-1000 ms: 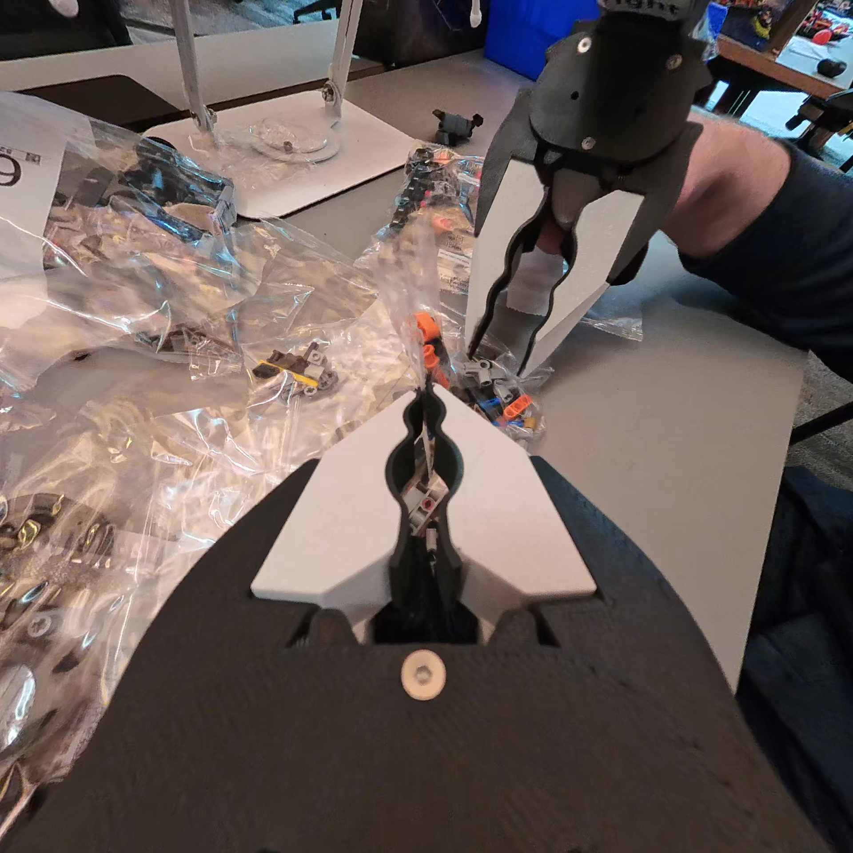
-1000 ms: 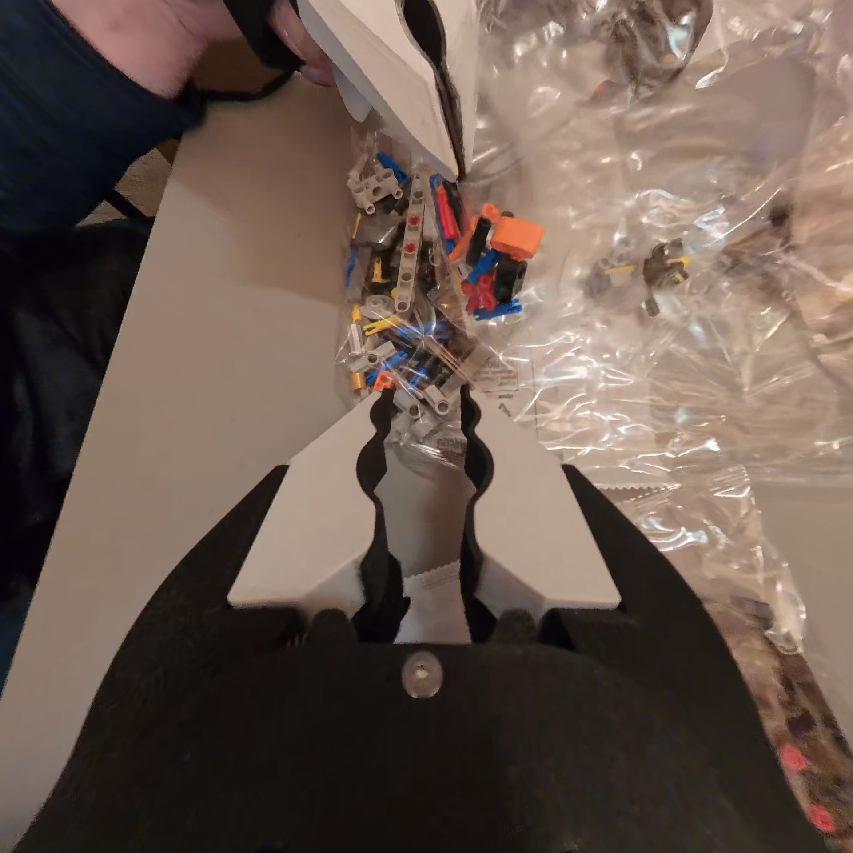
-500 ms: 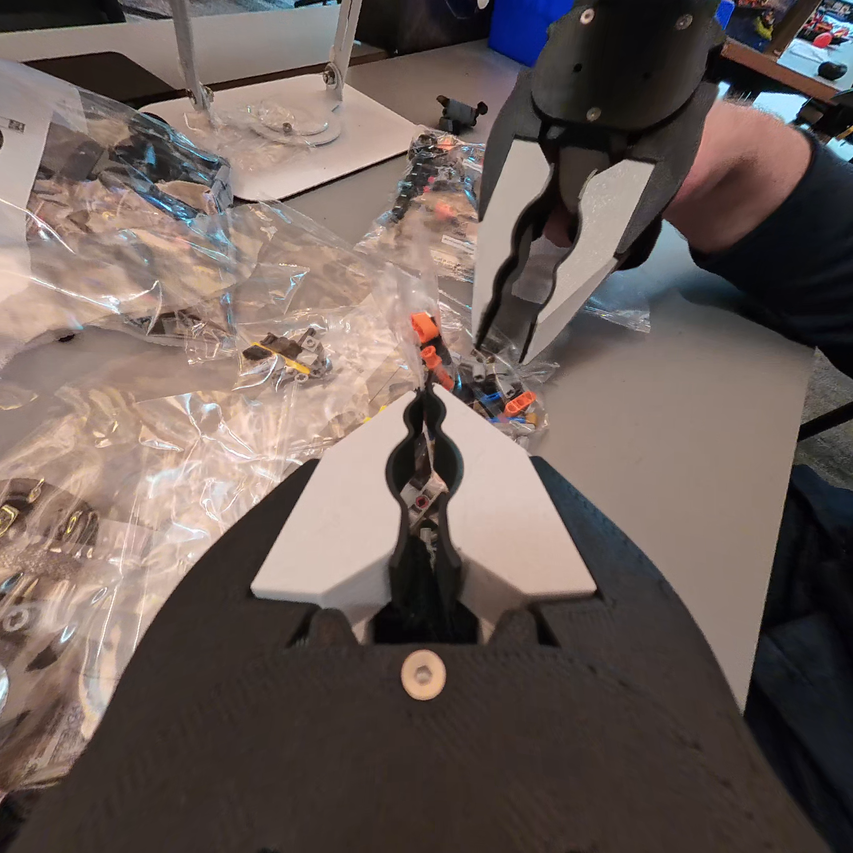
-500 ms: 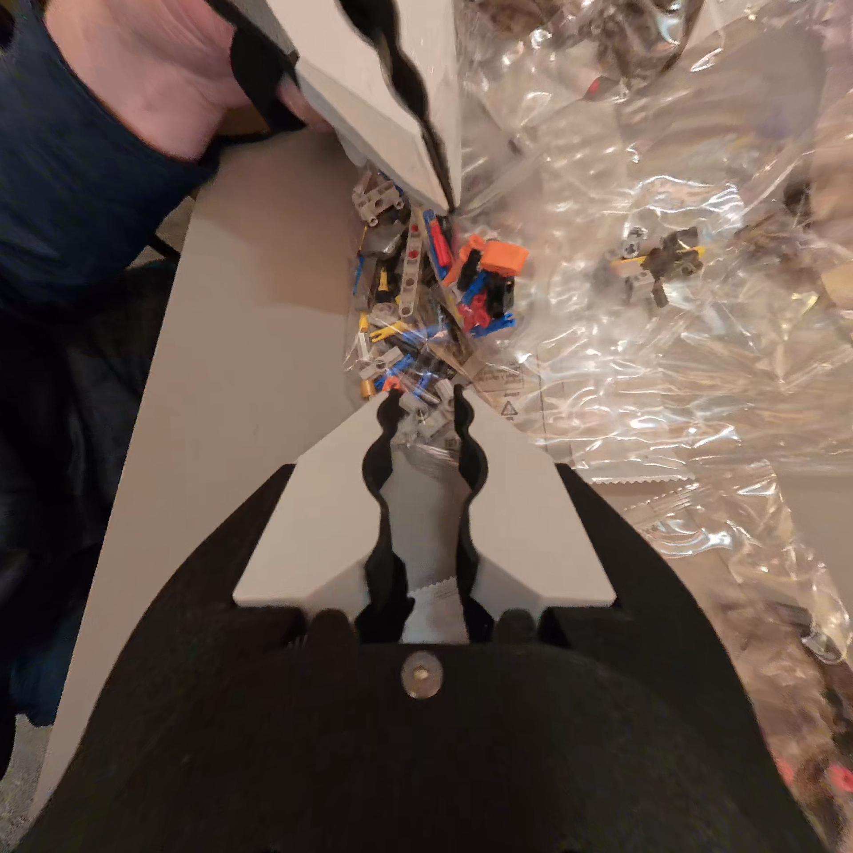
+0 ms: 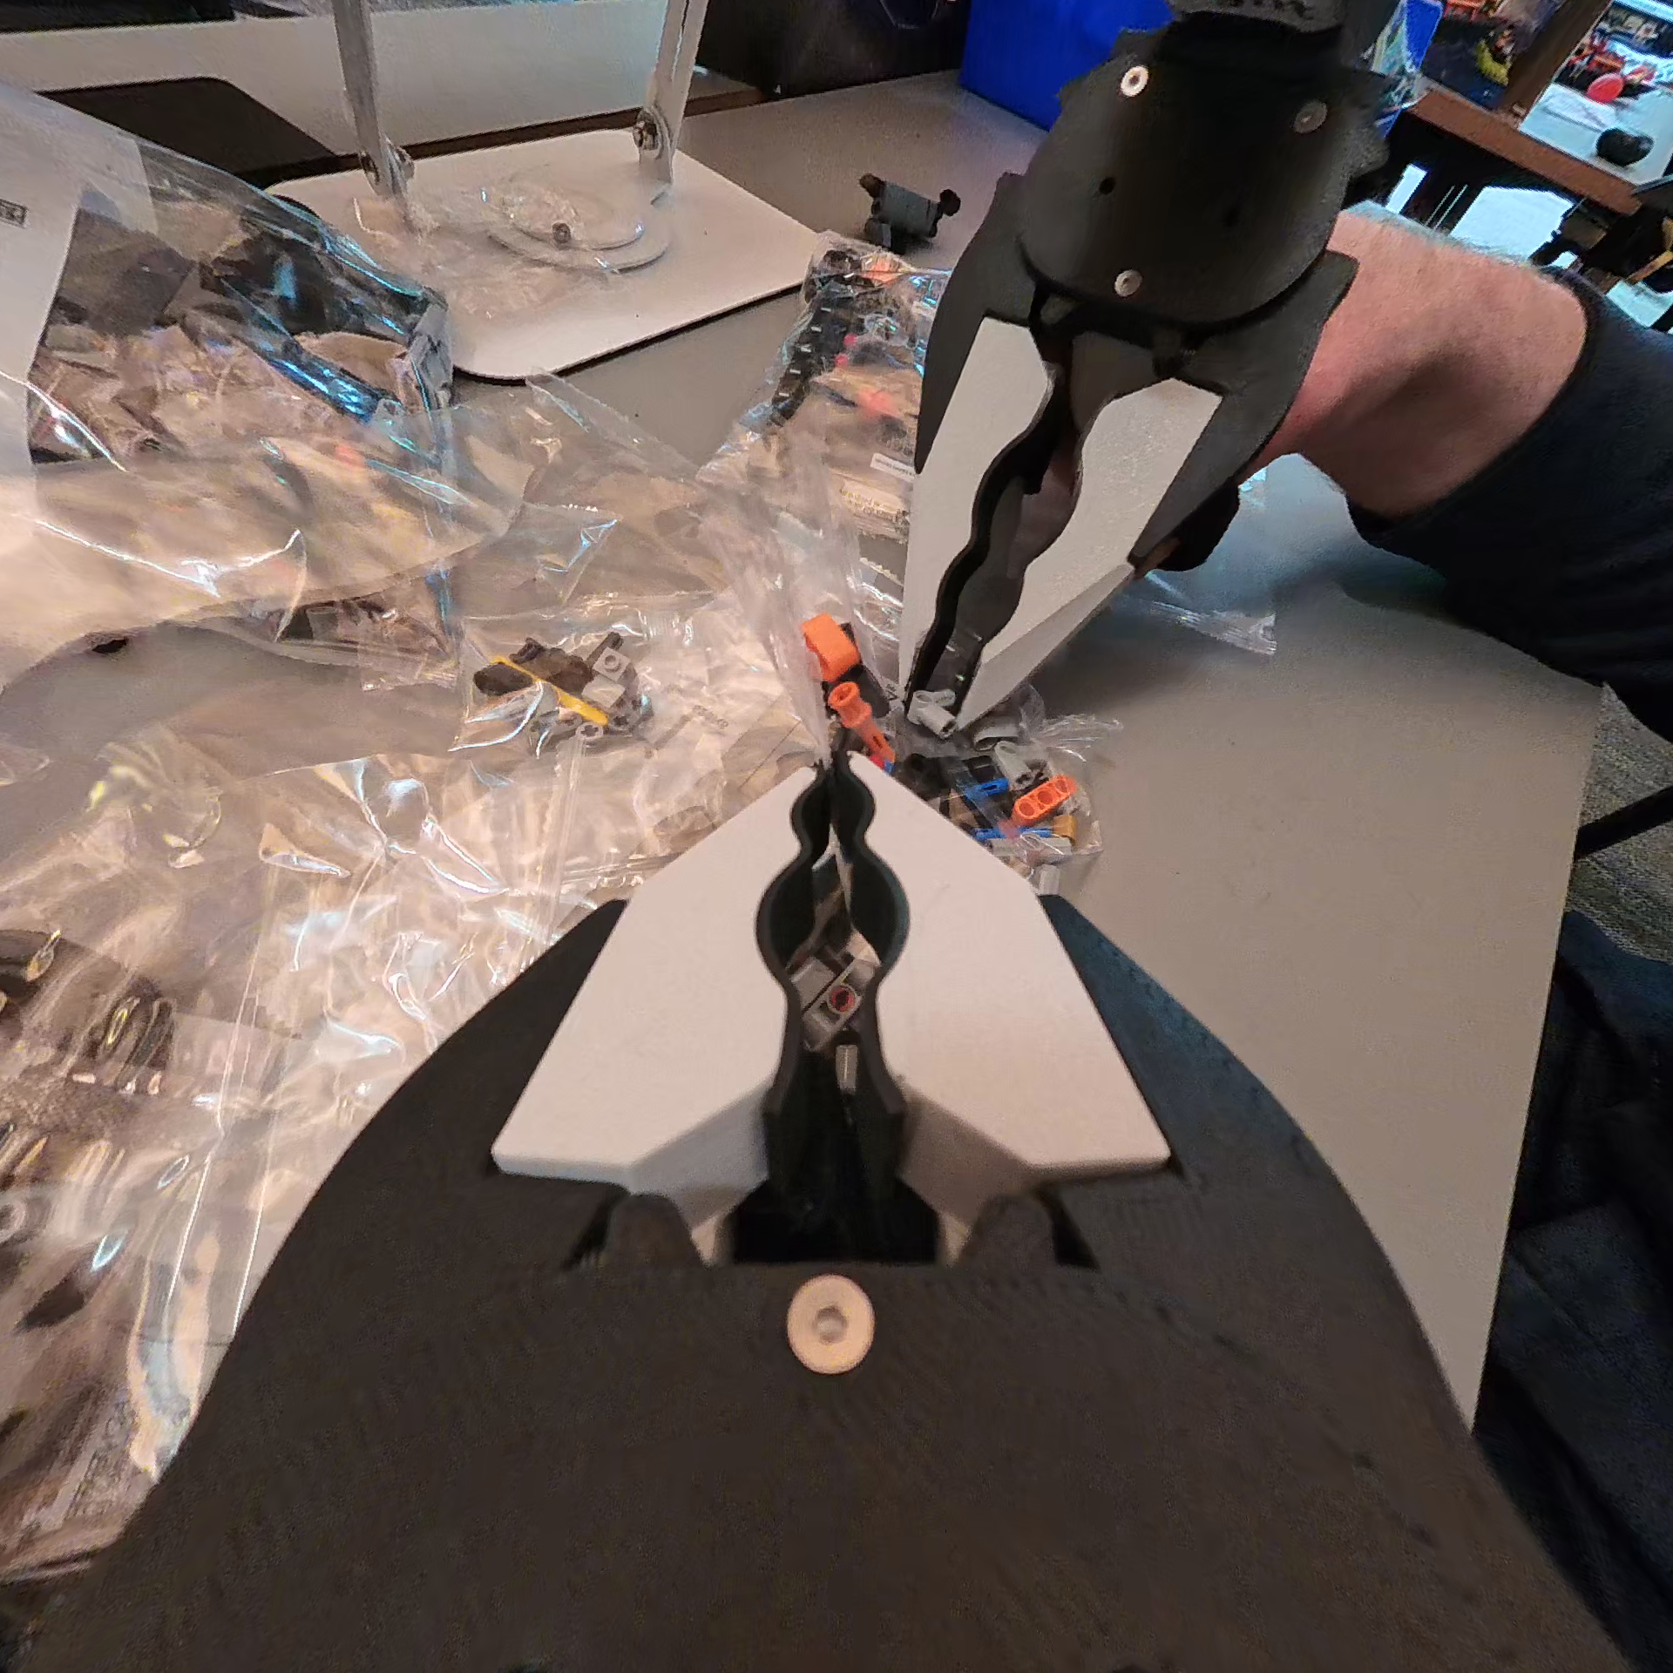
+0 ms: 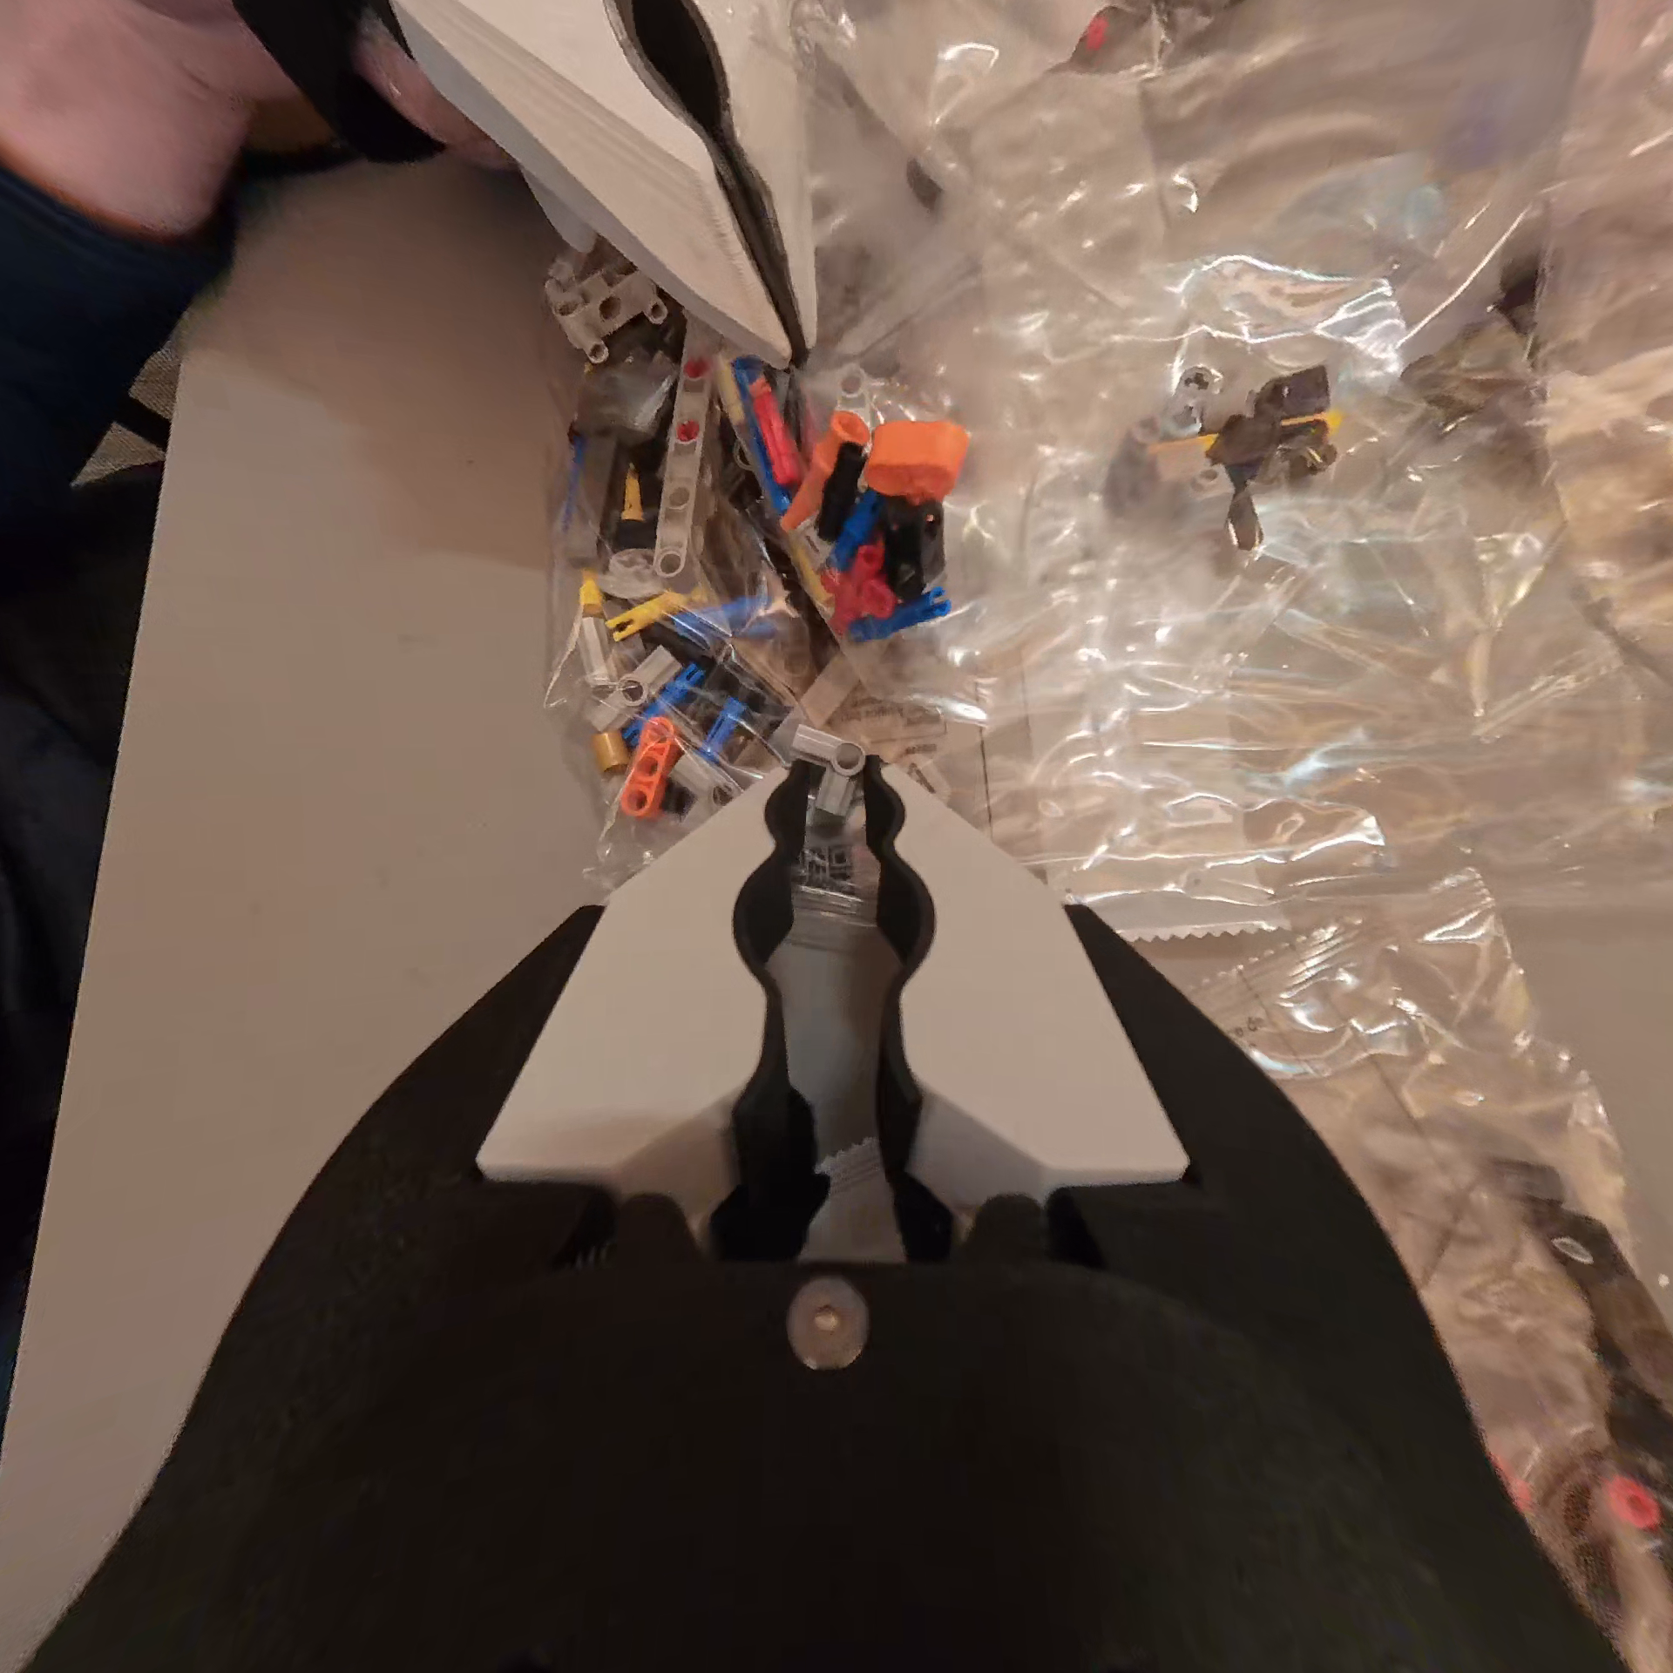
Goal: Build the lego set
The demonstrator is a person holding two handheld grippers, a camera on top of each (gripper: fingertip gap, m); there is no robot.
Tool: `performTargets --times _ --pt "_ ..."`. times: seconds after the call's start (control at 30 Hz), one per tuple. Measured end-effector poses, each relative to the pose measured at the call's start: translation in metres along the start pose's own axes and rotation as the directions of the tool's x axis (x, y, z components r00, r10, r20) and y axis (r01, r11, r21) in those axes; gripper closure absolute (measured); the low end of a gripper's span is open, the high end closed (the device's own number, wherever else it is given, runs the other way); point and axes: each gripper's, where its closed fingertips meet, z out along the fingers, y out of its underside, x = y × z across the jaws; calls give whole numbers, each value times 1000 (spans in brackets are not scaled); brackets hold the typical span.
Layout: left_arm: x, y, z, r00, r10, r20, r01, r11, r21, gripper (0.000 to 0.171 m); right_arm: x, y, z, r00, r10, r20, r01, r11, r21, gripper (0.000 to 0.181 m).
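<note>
Two hand-held grippers meet over a small clear bag of lego pieces (image 6: 724, 579) lying near the edge of a grey counter (image 5: 1267, 905). The left hand-held gripper (image 5: 833, 769) has its white fingers pressed together on a pinch of the bag's plastic, pulling that side up off the counter; a grey piece with a red dot shows in the gap behind its tips. The right hand-held gripper (image 6: 828, 769) points down at the opposite end of the same bag. Its fingers are nearly together with a strip of the bag's sealed edge running between them and a grey connector piece right at the tips; whether they actually clamp the plastic I cannot tell.

Inside the bag are small pins and beams in blue, red, yellow, grey and black, with an orange piece (image 6: 914, 457) near the left gripper's tips. Beside it, more clear bags (image 5: 317, 634) cover the counter, crumpled and overlapping; one holds a small dark cluster with a yellow bar (image 6: 1240, 444). A white flat stand base (image 5: 579, 262) sits farther back. A forearm in a dark blue sleeve (image 5: 1539, 489) holds the right gripper.
</note>
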Motion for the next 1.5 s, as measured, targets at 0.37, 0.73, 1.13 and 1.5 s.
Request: performTargets --times 0.37,0.73,1.13,1.5 --pt "0 0 0 1000 2 -2 -2 1000 3 171 -2 -5 0 998 -61 -29 61 998 6 173" --pt "9 -5 2 997 71 -14 -70 997 17 171 -2 -64 -71 986 -95 -134 139 918 372 173" --pt "22 -6 9 980 199 1 -199 980 -25 171 9 -76 -77 955 -96 -280 210 887 411 173" --pt "22 -7 9 979 206 6 -206 978 -24 171 14 -68 -75 976 -50 -212 134 905 404 155"
